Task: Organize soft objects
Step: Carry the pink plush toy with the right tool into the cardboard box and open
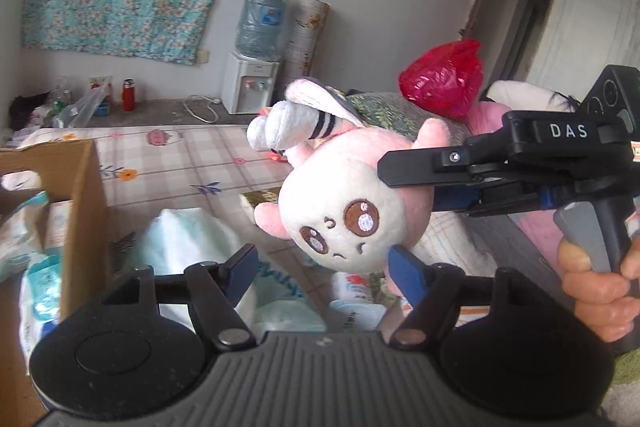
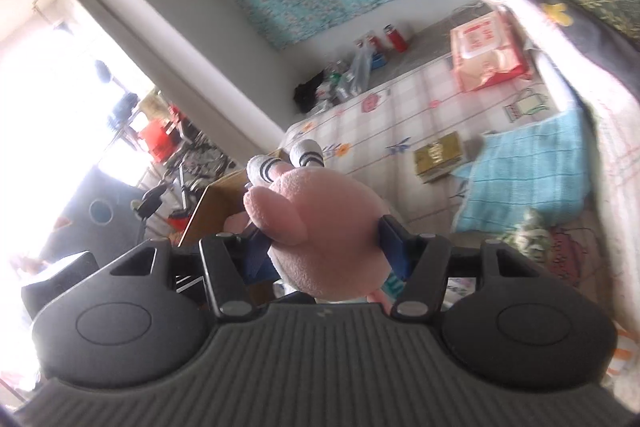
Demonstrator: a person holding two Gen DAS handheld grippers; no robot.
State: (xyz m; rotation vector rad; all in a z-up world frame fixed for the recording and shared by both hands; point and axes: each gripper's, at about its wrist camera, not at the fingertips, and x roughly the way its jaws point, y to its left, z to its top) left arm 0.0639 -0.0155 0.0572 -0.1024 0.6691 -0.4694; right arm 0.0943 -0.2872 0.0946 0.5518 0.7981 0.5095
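Observation:
A pink and white plush toy [image 1: 340, 199] with brown eyes and white striped socks hangs in the air above the bed. My right gripper [image 1: 394, 215] comes in from the right and is shut on the toy's head. In the right wrist view the toy [image 2: 324, 227] fills the space between the right gripper's blue pads [image 2: 394, 247]. My left gripper [image 1: 324, 269] is open and empty, just below the toy, with its right pad close to the toy's chin. A cardboard box [image 1: 80, 211] holding soft packs stands at the left.
A checked bedsheet [image 1: 180, 155] covers the bed. A light blue towel [image 2: 524, 171], a gold packet [image 2: 438, 155] and a pink wipes pack [image 2: 486, 51] lie on it. A red bag [image 1: 444, 77] sits on pillows at the back. A water dispenser [image 1: 252, 67] stands by the wall.

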